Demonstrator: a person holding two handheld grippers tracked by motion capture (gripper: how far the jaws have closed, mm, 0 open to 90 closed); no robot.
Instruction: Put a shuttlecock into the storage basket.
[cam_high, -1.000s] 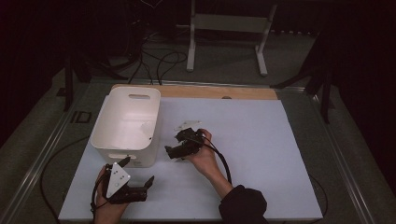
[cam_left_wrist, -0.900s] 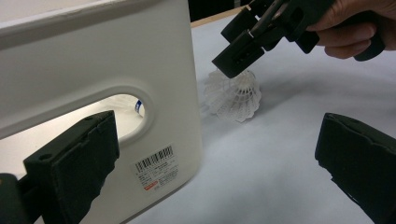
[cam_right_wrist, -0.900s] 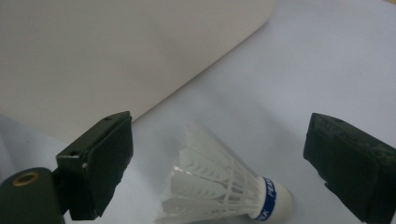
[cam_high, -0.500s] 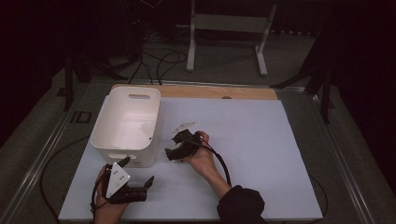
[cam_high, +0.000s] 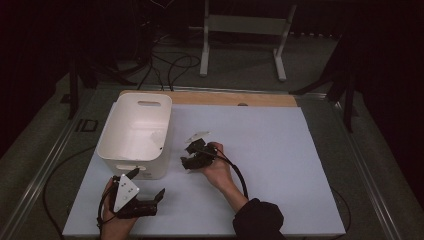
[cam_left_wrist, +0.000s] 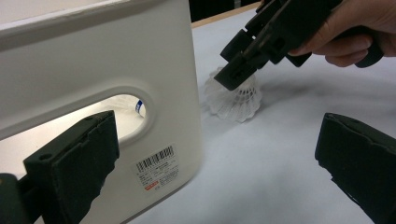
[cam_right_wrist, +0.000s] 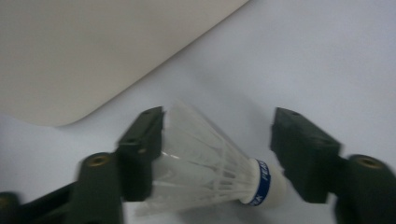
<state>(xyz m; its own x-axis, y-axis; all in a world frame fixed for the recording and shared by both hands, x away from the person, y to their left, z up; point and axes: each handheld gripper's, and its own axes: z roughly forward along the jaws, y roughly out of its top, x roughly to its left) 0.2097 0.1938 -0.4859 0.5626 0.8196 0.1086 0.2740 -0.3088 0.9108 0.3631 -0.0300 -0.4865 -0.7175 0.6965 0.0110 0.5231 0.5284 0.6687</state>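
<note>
- we note one white plastic shuttlecock (cam_right_wrist: 205, 168) lying on its side on the matte white table sheet (cam_high: 280, 150), just beside the bin: a ribbed, see-through skirt, a blue band with lettering and a white cork.
- we count one bin (cam_high: 135, 135): smooth white plastic, rounded corners, an oval handle cut-out in each end wall, a barcode label on the near wall.
- the right gripper (cam_right_wrist: 217, 154) straddles the shuttlecock; its jaws have just been closing. the skirt meets one black pad, and the other stands just clear of the cork.
- the left gripper (cam_left_wrist: 219, 163) rests on the sheet near the bin's near wall, jaws wide apart, nothing between them.
- against the earlier frames, we find both hands and the bin in the same places.
</note>
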